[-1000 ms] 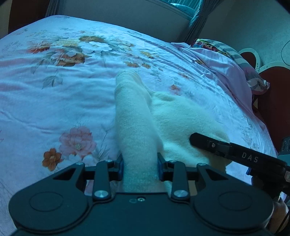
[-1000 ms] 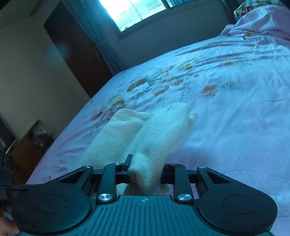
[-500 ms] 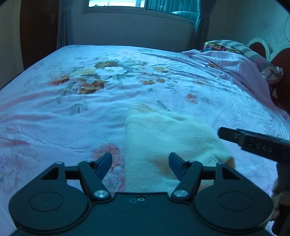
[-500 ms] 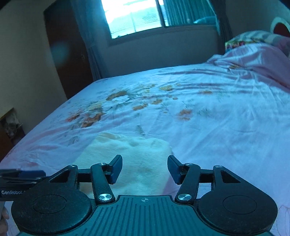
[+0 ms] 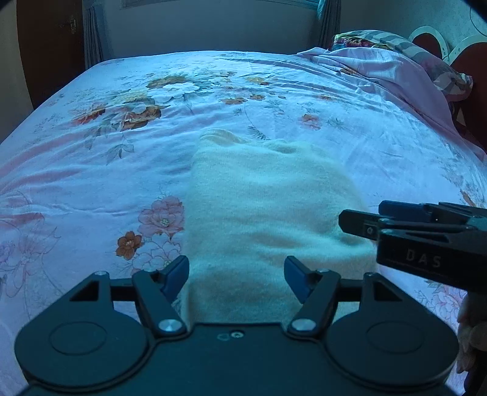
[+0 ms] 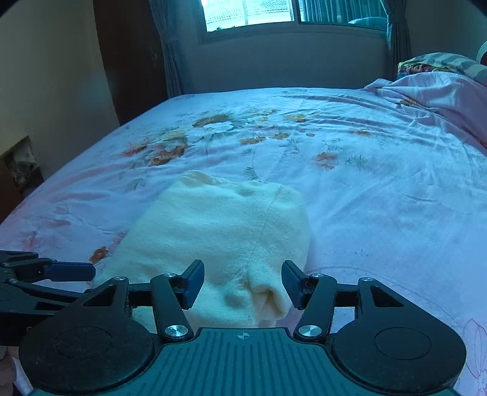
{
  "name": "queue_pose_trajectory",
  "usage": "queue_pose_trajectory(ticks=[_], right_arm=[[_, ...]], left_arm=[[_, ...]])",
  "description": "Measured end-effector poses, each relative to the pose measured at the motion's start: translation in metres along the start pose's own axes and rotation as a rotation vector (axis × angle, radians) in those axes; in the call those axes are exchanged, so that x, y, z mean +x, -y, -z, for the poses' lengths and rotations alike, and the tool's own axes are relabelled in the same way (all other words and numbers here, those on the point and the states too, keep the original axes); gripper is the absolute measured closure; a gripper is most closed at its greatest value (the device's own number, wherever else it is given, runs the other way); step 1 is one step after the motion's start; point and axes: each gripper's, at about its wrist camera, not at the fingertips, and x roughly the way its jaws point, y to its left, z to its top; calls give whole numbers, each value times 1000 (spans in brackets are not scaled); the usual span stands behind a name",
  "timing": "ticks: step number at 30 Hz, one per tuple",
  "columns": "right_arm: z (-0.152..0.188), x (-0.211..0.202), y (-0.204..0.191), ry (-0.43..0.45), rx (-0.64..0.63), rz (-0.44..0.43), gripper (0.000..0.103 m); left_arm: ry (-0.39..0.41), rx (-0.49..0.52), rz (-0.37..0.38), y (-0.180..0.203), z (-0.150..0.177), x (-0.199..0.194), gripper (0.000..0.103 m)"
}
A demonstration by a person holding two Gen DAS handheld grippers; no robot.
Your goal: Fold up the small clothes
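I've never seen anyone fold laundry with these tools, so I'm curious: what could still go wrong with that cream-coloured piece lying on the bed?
The cream garment lies folded on the floral bedsheet, and both the left gripper and the right gripper stand open just above its near edge. A finger could snag the fuzzy knit while pulling away and drag the fold open. The thick roll at the near right corner may also spring loose.

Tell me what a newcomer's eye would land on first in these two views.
First the cream knit garment, folded flat on the floral bedsheet just ahead of both grippers. Next the left gripper and right gripper, jaws apart, gripping nothing. Then the bright window beyond the bed.
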Motion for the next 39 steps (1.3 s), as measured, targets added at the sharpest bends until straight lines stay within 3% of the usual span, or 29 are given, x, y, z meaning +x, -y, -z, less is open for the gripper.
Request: queue_pose_trajectory(ticks=[8,10,11,14,20,25,29,31,34,39], right_arm=[[32,-36,3,-86,98,-34,47],[37,-52,6,-81,129,-54,36],[38,-61,8,-71,138,-59,22],[43,-89,6,-44,141,-100,19],[54,-131,3,-12,190,-137,1],[61,-158,-4,-18,181,-53,0],[63,-181,-15,-9,95,-45,0],[63,-194,-24,23,54,10,0],[61,-213,-34,71,7,30,0],[74,-243,-38,181,3,49,0]], left_arm=[[-10,-11,-44,8,26,-33,29],[14,-10,-59,11,30,-48,21],[31,-7,-65,13,32,-55,16],[75,5,-77,22,37,-77,2],[58,-5,-81,41,42,-107,2],[33,-76,-128,48,51,-128,2],[138,-66,-191,54,62,-159,2],[185,-38,-238,60,64,-177,2],[206,-1,-286,66,66,-197,2],[211,-1,-253,69,71,-210,2]])
